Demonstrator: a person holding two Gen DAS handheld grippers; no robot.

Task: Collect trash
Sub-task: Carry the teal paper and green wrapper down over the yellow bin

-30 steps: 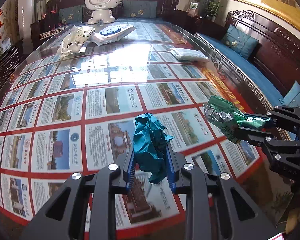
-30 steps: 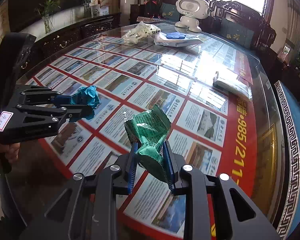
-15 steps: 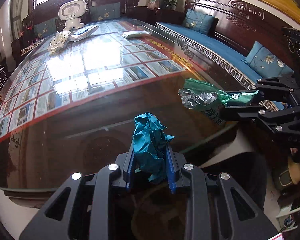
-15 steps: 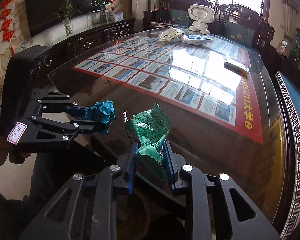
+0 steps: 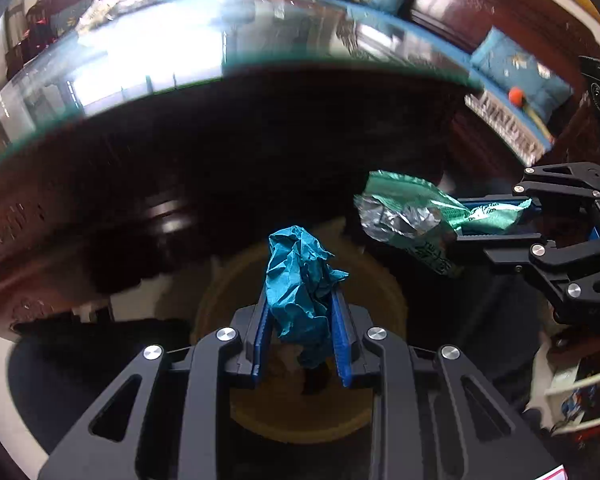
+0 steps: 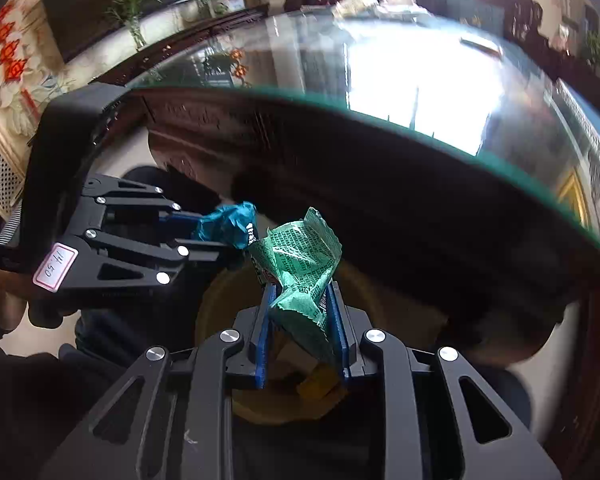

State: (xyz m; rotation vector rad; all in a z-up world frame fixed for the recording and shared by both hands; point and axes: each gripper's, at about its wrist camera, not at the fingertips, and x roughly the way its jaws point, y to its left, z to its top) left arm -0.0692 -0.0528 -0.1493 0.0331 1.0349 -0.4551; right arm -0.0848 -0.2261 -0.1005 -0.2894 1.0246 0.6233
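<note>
Trash, two pieces: teal crumpled paper (image 5: 300, 280) clamped in left gripper (image 5: 302, 320); green printed wrapper (image 6: 300, 268) clamped in right gripper (image 6: 303, 324). Wrapper print unreadable. Handwritten sticker (image 6: 55, 266) on left gripper reads roughly "14.50".

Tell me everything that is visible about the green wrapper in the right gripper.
The green wrapper is a crumpled, glossy packet with small printed text, a serrated edge and a silvery inside. It stands pinched between the blue pads of the right gripper, sticking up and out past the fingertips. It hangs below the glass table edge, above a round tan bin.
</note>
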